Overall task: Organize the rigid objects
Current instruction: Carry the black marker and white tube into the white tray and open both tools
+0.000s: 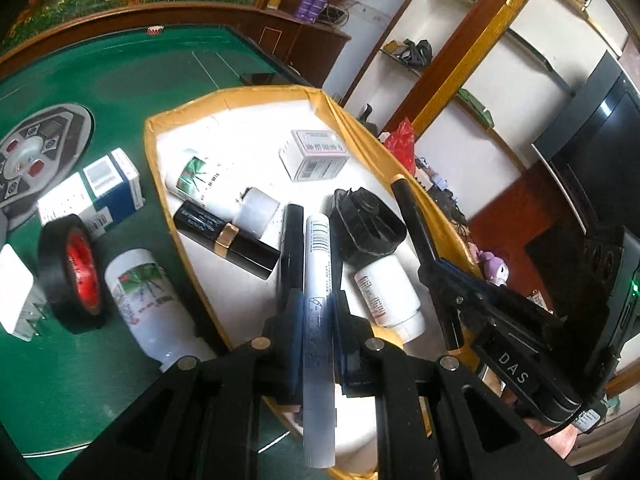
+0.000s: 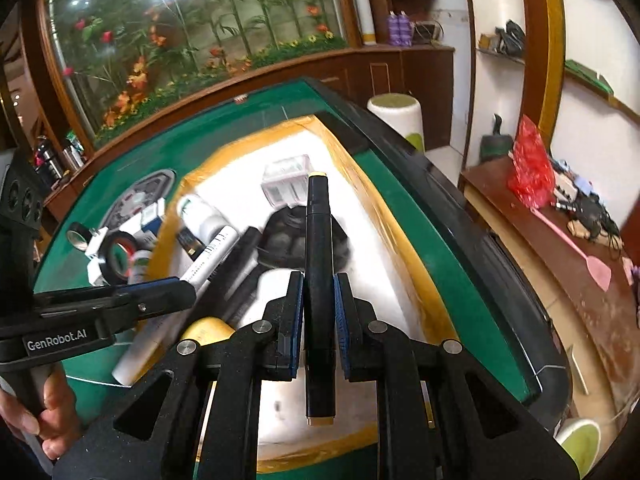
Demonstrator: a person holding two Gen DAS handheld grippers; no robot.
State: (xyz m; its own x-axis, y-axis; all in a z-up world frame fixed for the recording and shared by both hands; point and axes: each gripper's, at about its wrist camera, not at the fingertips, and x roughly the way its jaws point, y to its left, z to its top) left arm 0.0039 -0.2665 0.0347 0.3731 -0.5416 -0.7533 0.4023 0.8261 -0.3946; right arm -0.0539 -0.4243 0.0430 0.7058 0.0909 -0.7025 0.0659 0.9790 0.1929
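Observation:
In the left wrist view my left gripper is shut on a white marker tube, held lengthwise over the yellow-rimmed white tray. To its right, my right gripper is shut on a black pen with gold ends, above the tray's right rim. The right wrist view shows the same black pen clamped between the blue pads of the right gripper. At its left, the left gripper carries the white tube.
In the tray lie a white bottle with a green label, a black and gold case, a black marker, a black round part, a second bottle and a white box. On the green table sit a blue and white box, a tape roll and another bottle.

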